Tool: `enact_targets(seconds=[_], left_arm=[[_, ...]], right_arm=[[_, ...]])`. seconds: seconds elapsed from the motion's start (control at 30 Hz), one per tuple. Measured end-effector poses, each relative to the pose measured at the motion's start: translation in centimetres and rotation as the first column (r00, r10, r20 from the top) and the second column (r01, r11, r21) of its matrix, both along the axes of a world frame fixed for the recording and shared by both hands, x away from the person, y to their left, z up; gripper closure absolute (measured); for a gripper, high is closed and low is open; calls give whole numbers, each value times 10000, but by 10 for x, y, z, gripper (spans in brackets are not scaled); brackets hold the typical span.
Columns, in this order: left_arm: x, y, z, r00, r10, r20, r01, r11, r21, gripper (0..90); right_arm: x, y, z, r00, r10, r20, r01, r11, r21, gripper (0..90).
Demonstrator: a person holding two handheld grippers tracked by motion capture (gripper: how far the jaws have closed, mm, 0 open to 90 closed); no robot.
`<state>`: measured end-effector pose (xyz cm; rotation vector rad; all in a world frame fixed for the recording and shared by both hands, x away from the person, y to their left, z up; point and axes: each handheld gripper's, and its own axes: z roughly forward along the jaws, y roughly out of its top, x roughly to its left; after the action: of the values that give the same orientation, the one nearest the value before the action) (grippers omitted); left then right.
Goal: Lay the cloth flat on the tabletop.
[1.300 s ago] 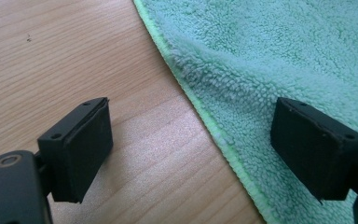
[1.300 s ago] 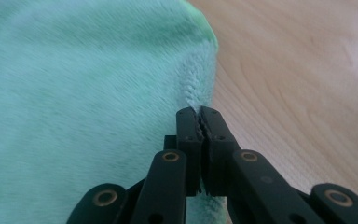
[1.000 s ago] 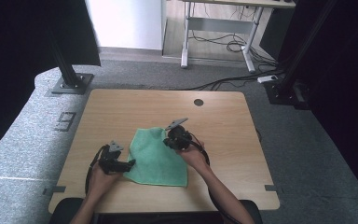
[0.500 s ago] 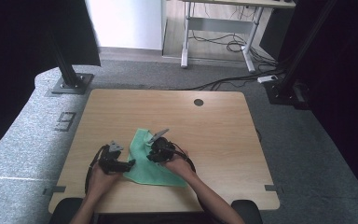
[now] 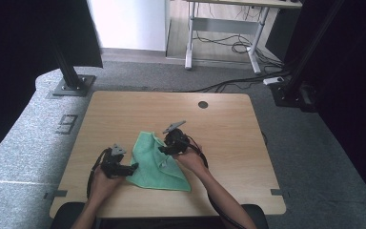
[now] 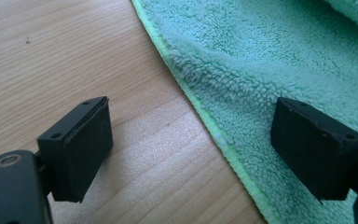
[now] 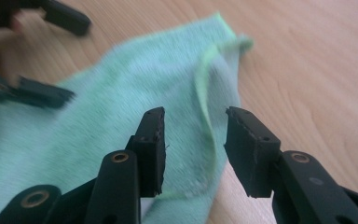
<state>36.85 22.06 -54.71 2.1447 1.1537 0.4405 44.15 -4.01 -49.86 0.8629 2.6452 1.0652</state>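
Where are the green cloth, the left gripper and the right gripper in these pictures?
green cloth [image 5: 164, 174]: high view, flat part near the person.
left gripper [image 6: 191, 154]: left gripper view, midway between its open jaws.
right gripper [image 7: 195, 140]: right gripper view, midway between its open jaws, above a raised fold.

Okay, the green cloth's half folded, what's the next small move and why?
Probably close the left gripper on the cloth edge. Its jaws stand open astride that edge, one over the table, one over the cloth. The right gripper has just been opening; its jaws stand apart above the raised fold.
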Motion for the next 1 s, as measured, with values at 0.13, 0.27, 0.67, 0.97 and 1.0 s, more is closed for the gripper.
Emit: enact_targets(seconds=[0.13,0.27,0.67,0.97,1.0], left_arm=[[0,0,0,10000,3,4,-3,10000,1,131],[0,0,0,10000,4,4,-4,10000,-3,131],[1,-1,0,10000,23,6,-23,10000,-15,130],[1,-2,0,10000,38,19,-38,10000,-31,130],[1,-2,0,10000,42,18,-42,10000,-33,130]], right_arm=[[3,0,-18,9998,-76,-185,71,9996,-271,668],[4,-1,-23,9986,-258,-451,244,9992,-318,858],[24,-54,16,9876,-1484,519,1520,9856,-741,862],[47,-88,0,9635,-2571,741,2642,9579,-1120,567],[45,-91,1,9641,-2543,762,2612,9599,-1014,521]])
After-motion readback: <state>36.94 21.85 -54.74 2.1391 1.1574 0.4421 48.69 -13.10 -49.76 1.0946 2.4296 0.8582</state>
